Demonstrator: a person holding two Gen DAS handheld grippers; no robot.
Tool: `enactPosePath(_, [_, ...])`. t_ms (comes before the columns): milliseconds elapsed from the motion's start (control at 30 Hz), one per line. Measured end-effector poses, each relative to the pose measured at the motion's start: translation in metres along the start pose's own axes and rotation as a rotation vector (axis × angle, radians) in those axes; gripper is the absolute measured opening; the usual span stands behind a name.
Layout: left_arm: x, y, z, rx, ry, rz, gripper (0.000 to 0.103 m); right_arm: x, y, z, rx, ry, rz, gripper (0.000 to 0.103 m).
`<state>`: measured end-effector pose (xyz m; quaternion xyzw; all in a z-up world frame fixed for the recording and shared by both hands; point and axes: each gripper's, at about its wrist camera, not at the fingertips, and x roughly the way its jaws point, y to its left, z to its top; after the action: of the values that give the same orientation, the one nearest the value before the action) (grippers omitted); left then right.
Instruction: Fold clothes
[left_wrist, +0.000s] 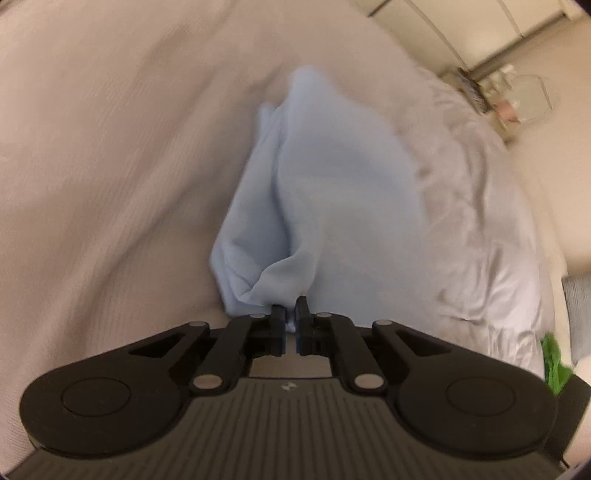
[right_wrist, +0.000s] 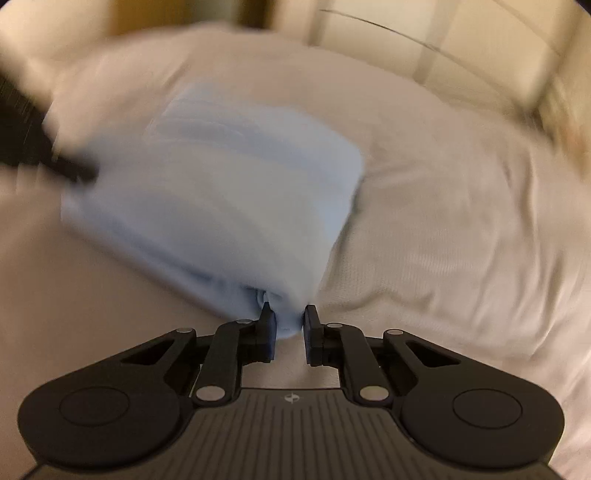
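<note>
Your left gripper (left_wrist: 291, 308) is pinched tight on a corner of the light blue cloth (left_wrist: 325, 192). The cloth runs away from the fingers in a bunched, folded heap and lies on the pale bed sheet (left_wrist: 103, 166). Past it the sheet is crumpled (left_wrist: 480, 221), and a bit of green cloth (left_wrist: 554, 363) peeks in at the right edge.

Your right gripper (right_wrist: 290, 314) is squeezed onto another edge of the same blue cloth (right_wrist: 221, 184). From this side the cloth looks like a thick folded block on the bed (right_wrist: 461, 221). Your other gripper (right_wrist: 22, 125) shows as a dark blur at its far left corner.
</note>
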<state>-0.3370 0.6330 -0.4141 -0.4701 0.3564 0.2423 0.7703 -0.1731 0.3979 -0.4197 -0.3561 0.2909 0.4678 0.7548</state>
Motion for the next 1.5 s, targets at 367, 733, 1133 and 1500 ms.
enactPosePath(367, [-0.003,-0.016,-0.001,0.025,-0.012,0.055,0.006,-0.01,-0.026,-0.001,0.116,0.038,0.1,0.021])
enactPosePath(733, [-0.005,-0.011,-0.004,0.031,-0.023,0.055,0.007,-0.027,-0.091,-0.01,0.765,-0.07,0.341,0.025])
enactPosePath(1133, [-0.051,-0.067,0.001,0.3,-0.039,0.193,0.006,-0.002,-0.069,0.019,0.533,0.006,0.273,0.028])
enactPosePath(1500, [0.002,-0.077,0.022,0.412,0.035,0.271,0.003,0.022,-0.08,0.04,0.522,0.06,0.342,0.032])
